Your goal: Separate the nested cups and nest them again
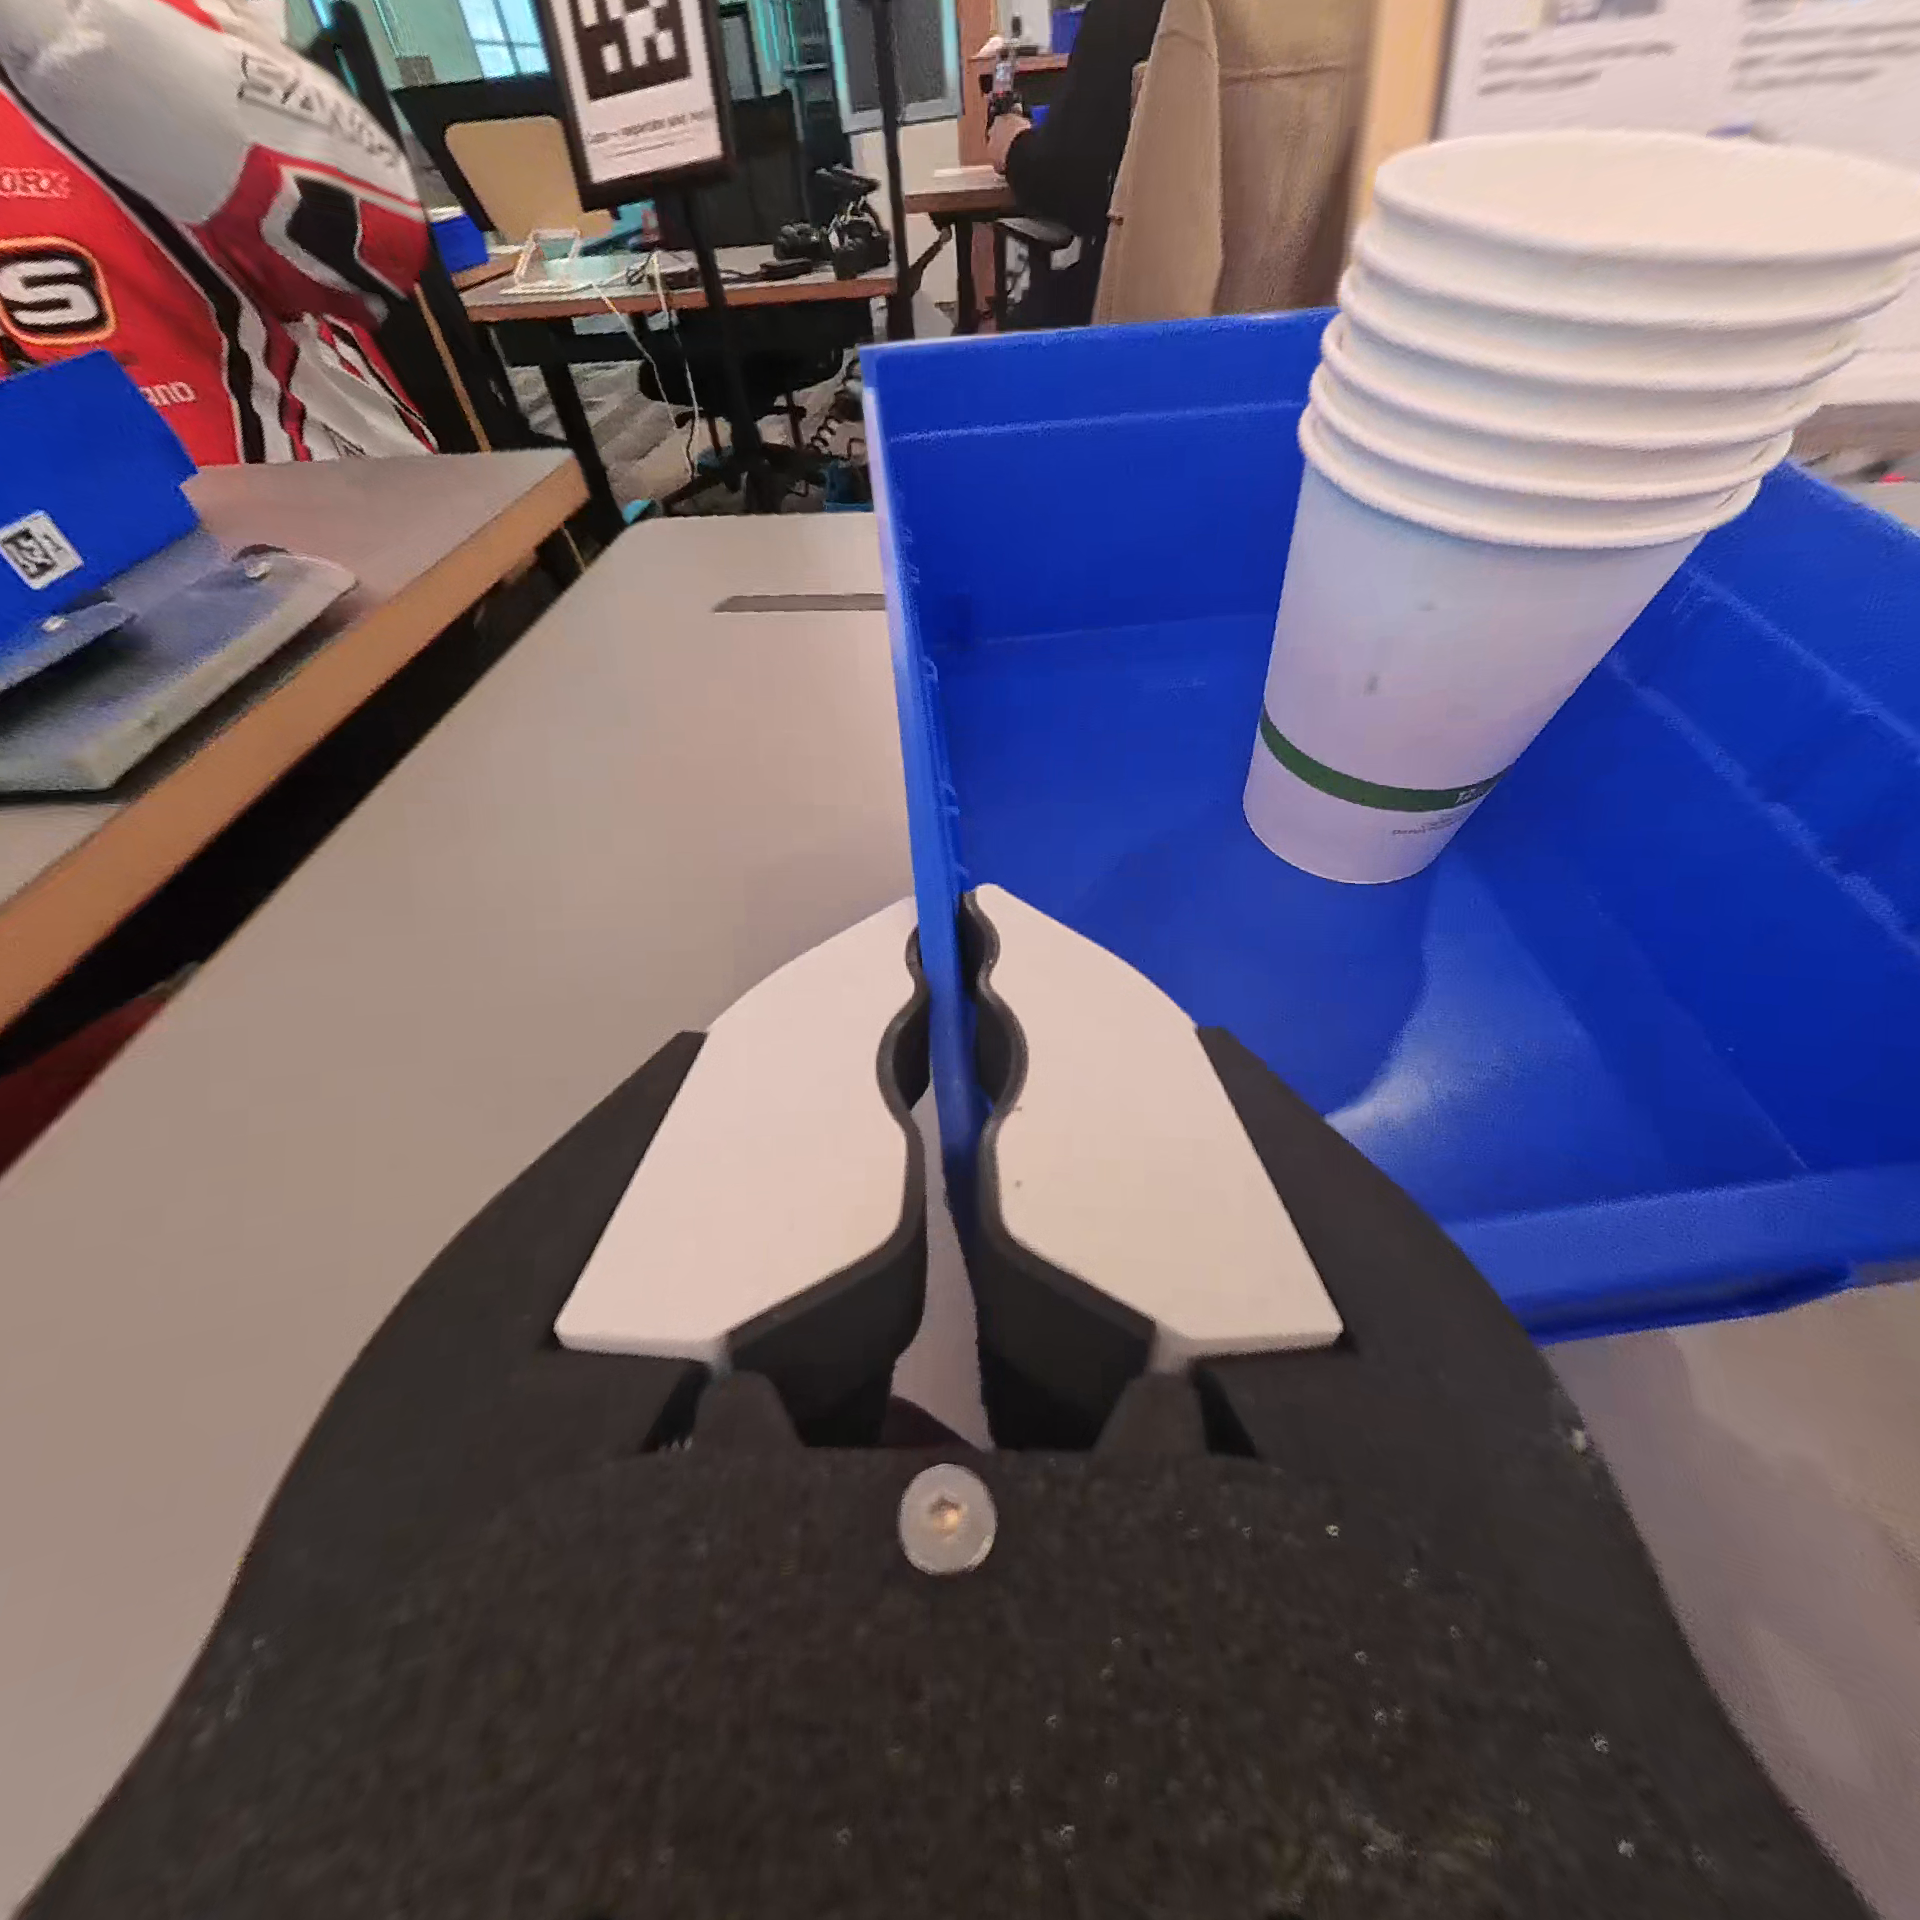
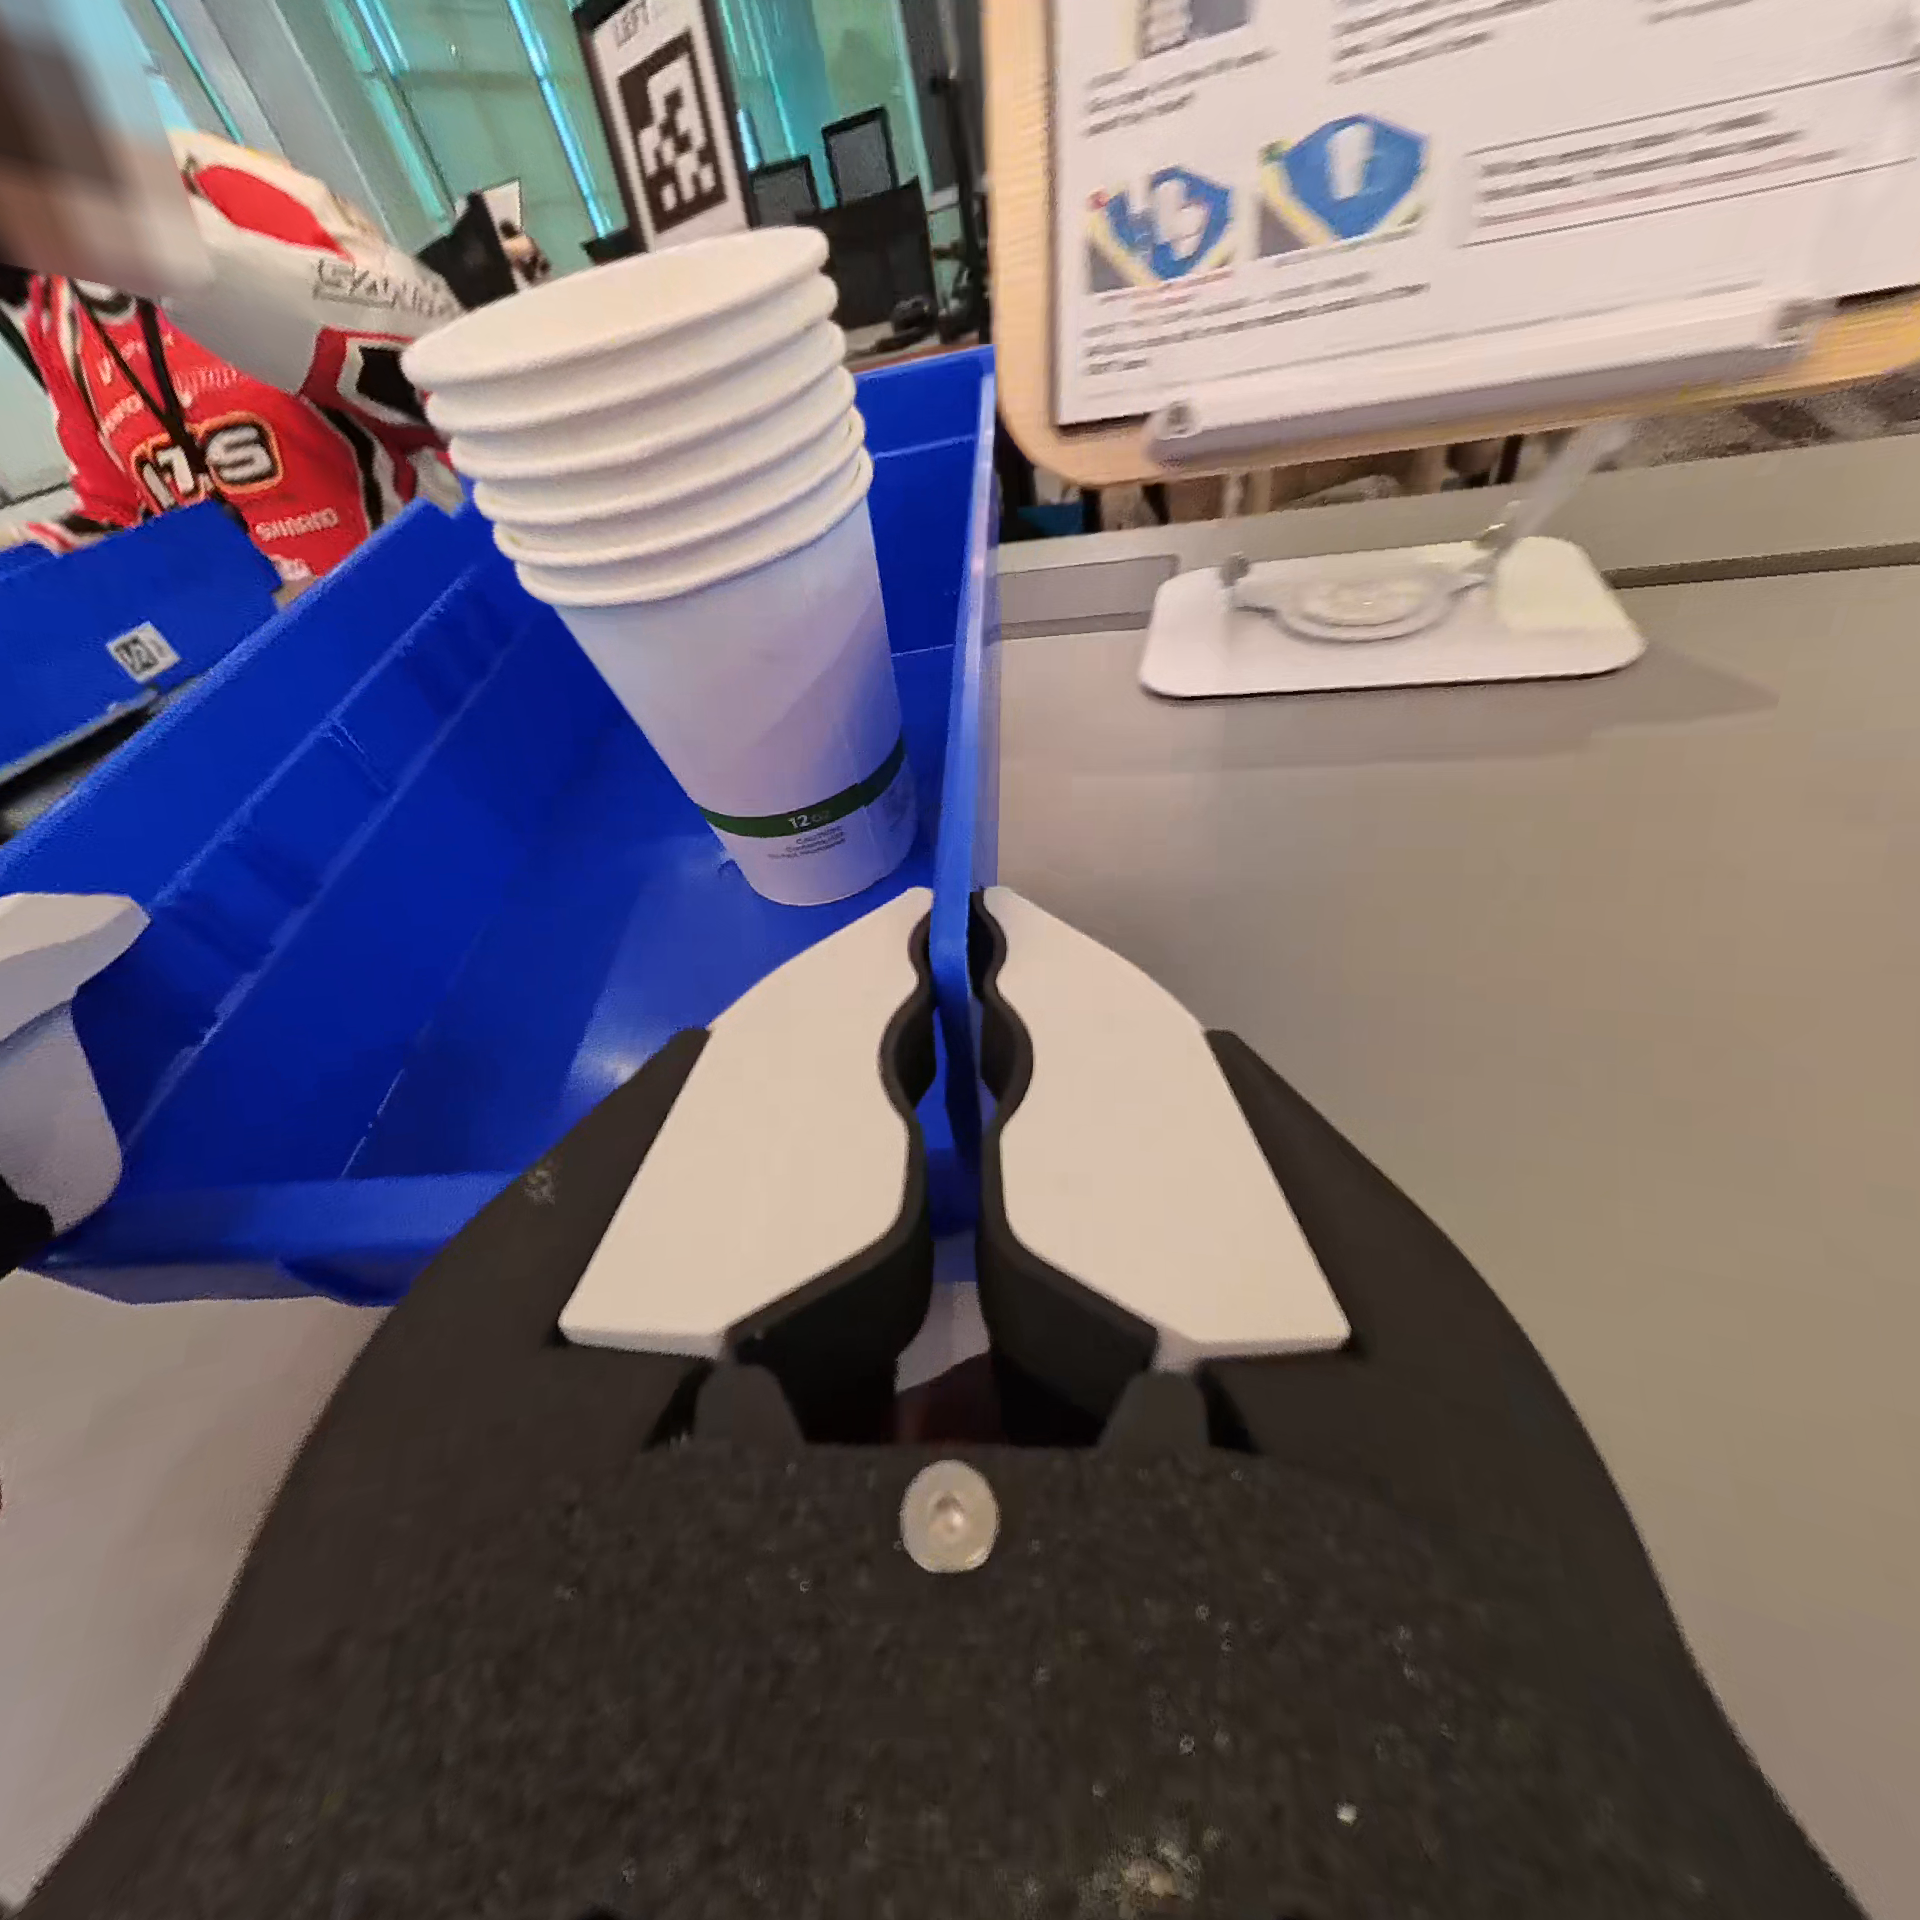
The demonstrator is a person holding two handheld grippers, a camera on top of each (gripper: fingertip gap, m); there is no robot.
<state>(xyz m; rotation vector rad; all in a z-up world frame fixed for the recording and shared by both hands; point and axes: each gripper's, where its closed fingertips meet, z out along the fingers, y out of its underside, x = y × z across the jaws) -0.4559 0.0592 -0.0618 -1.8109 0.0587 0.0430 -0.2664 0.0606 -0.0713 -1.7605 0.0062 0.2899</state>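
Observation:
A stack of several nested white paper cups (image 1: 1507, 499) with a green band stands upright inside a blue plastic bin (image 1: 1714, 883). It also shows in the right wrist view (image 2: 707, 582), inside the same bin (image 2: 312, 883). My left gripper (image 1: 951, 914) is shut on the bin's left side wall. My right gripper (image 2: 951, 914) is shut on the bin's right side wall. The tip of the left gripper shows at the left edge of the right wrist view (image 2: 52, 1039). Neither gripper touches the cups.
The bin sits on a grey table (image 1: 520, 935). A white stand base (image 2: 1392, 623) holding a sign board (image 2: 1455, 208) stands to the right. Another blue bin (image 1: 83, 488) lies on a wooden table to the left. A person in a red jersey (image 1: 208, 260) stands behind.

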